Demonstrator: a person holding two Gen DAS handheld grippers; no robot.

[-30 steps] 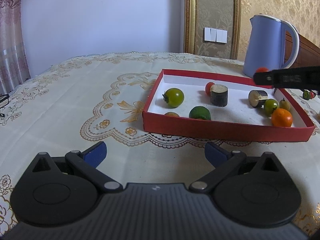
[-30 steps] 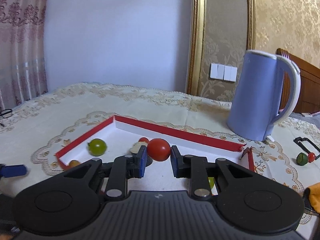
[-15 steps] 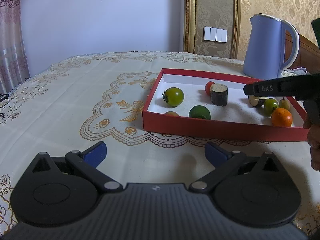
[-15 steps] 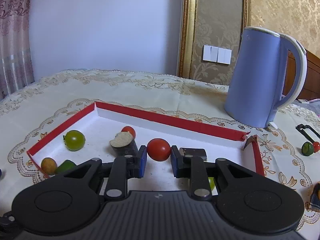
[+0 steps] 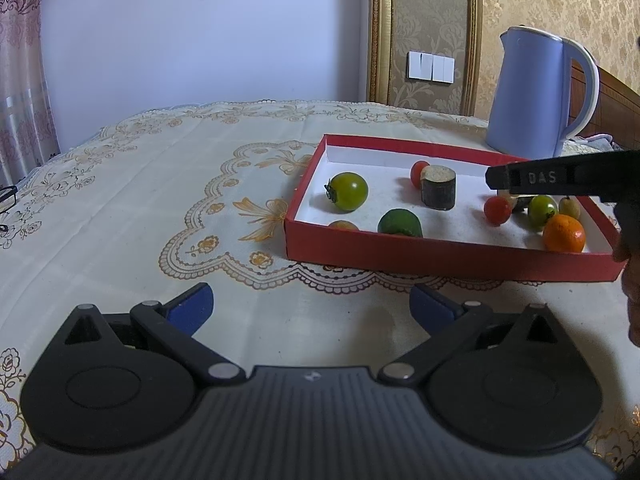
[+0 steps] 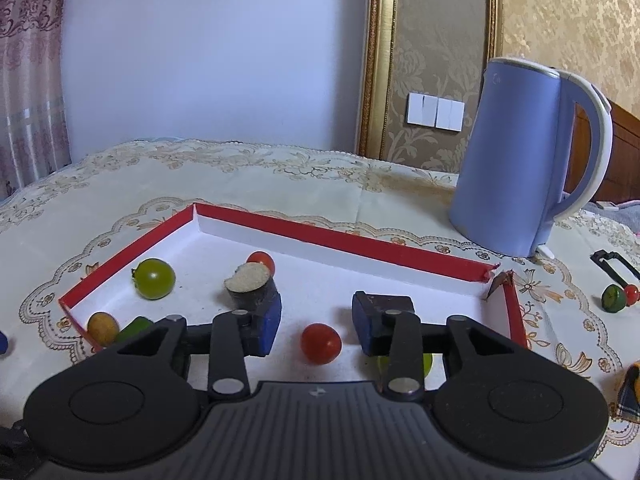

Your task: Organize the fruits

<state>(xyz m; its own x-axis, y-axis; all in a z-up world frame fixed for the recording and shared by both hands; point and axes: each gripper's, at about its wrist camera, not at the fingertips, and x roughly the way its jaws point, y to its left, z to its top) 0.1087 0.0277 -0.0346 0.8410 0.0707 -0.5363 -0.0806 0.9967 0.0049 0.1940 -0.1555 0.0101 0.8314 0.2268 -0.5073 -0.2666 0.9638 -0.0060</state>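
- My right gripper (image 6: 316,326) is hovering low over the red tray (image 6: 332,238), fingers released and spread, level and pointing toward the blue kettle (image 6: 516,160)
- The red cherry tomato (image 6: 321,343) is sitting on the tray's white floor between my blue pads (image 6: 266,326), touching neither
- In the left wrist view my right gripper is reaching in from the right as a dark bar above that tomato (image 5: 497,210)
- My left gripper (image 5: 311,308) is waiting wide open, low over the tablecloth (image 5: 160,184) just in front of the tray, holding nothing
- Green tomato (image 5: 349,191), dark cylinder piece (image 5: 439,187) and orange (image 5: 564,233) are lying inside the tray
- A green and a red fruit (image 6: 618,297) are lying on the cloth right of the tray
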